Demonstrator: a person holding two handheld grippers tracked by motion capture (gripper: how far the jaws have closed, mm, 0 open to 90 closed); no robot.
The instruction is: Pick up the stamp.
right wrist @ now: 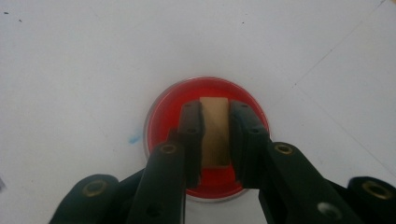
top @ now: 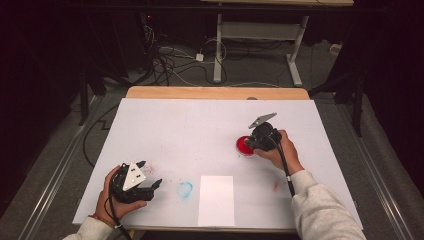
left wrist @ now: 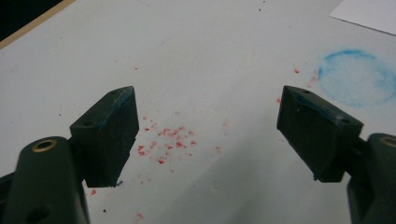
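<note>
Right gripper view looks straight down its own right gripper [right wrist: 215, 135], whose jaws are clamped on a small tan block [right wrist: 215, 131], probably a wooden stamp or sponge block, standing in a shallow round dish of red paint [right wrist: 164, 112]. Beyond the dish lies the bare white sheet covering the desk [right wrist: 70, 70]. In the high view that dish [top: 243, 145] sits in the right half of the desk, toward the middle of its depth, with the right gripper [top: 252, 145] tipped down over it and the right hand [top: 281, 150] wrapped round the body, wrist bent, grey sleeve running back to the near right corner. The left gripper [top: 150, 175] rests near the near left corner, held low in the left hand [top: 112, 195], its jaws spread wide with nothing between them, pointing across the desk. In the left gripper view a faint blue ring print [left wrist: 357, 77] and red specks [left wrist: 168, 140] mark the white sheet. A blank sheet of paper [top: 216, 200] lies at the near edge, centre. The block looks gripped and in the paint; lifting it and pressing it onto the paper seems still to come.
</note>
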